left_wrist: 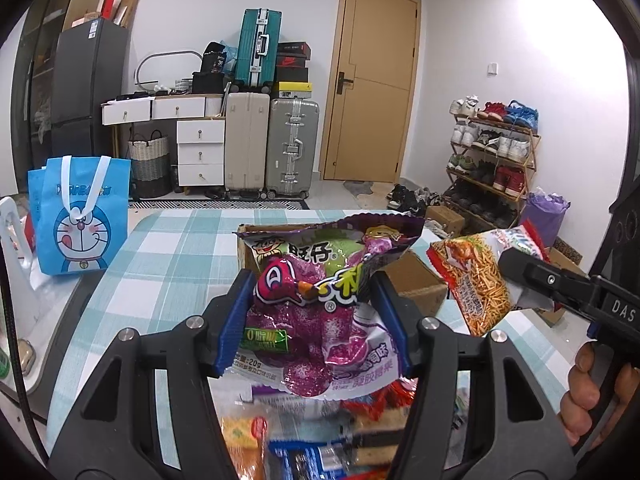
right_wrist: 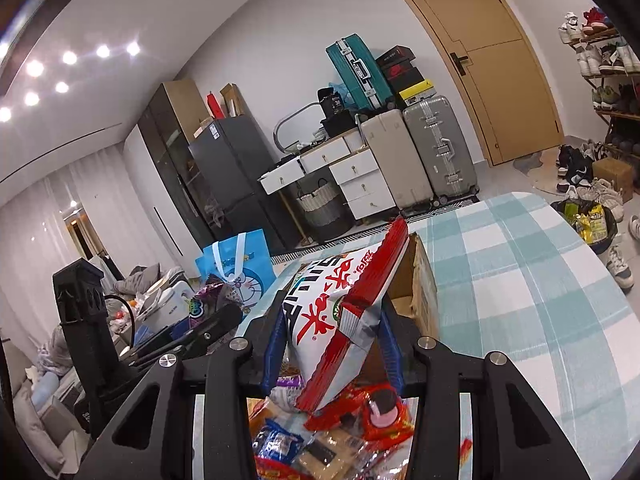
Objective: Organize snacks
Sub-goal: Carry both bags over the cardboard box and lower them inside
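While both hands carry a snack, most of the sorting is not done yet. On the left, the left gripper (left_wrist: 312,316) has its jaws clamped on a shiny purple candy bag (left_wrist: 320,312), held up over the desk with the blue checked cloth (left_wrist: 168,248). Behind it sits an open brown cardboard box (left_wrist: 416,280), which may be where snacks go. On the right, the right gripper (right_wrist: 332,344) has its jaws squeezed tight on a red and white snack bag (right_wrist: 340,320). Below, a messy pile of loose snack packets (right_wrist: 340,432) waits to be sorted.
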A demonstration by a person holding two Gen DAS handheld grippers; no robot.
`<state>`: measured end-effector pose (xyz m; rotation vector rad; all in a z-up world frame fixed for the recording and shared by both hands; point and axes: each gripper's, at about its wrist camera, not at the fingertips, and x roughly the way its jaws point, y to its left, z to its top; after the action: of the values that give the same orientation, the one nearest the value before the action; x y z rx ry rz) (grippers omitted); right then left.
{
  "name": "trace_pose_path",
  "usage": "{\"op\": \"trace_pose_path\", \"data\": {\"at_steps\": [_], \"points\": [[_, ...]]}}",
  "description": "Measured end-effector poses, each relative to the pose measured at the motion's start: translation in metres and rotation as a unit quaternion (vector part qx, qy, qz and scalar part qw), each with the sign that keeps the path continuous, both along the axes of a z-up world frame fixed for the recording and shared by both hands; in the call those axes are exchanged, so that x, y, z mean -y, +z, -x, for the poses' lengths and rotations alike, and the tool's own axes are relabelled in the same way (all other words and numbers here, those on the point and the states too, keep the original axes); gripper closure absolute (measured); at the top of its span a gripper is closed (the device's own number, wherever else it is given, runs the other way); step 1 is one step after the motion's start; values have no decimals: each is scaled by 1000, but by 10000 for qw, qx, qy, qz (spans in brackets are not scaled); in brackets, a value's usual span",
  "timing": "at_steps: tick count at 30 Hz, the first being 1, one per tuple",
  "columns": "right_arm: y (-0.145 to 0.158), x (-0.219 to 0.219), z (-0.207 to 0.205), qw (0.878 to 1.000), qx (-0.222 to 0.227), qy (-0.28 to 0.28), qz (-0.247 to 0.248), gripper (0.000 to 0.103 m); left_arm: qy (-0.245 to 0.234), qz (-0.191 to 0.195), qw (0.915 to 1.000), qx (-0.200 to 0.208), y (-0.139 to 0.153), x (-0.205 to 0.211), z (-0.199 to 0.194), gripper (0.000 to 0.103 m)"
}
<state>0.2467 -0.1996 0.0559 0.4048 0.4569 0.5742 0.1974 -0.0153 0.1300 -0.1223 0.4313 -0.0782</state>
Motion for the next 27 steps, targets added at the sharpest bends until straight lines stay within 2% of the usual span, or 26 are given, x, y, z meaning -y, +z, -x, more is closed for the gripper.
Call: {"op": "trace_pose_path", "data": {"at_steps": [9, 17, 24, 27], "points": [[5, -16, -41, 9998, -88, -83, 181, 62, 168, 64, 9996, -218, -9, -15, -52, 47], [-3, -33, -73, 9989, -203, -129, 413, 62, 227, 8, 9993, -287, -19, -23, -81, 47], [-12, -46, -96, 9972, -359, -138, 637, 62, 287, -61, 9987, -428, -33, -24, -104, 47], [-14, -52, -104, 9964, -395, -124, 736, 62, 355, -214, 9978, -508, -39, -23, -113, 47]]}}
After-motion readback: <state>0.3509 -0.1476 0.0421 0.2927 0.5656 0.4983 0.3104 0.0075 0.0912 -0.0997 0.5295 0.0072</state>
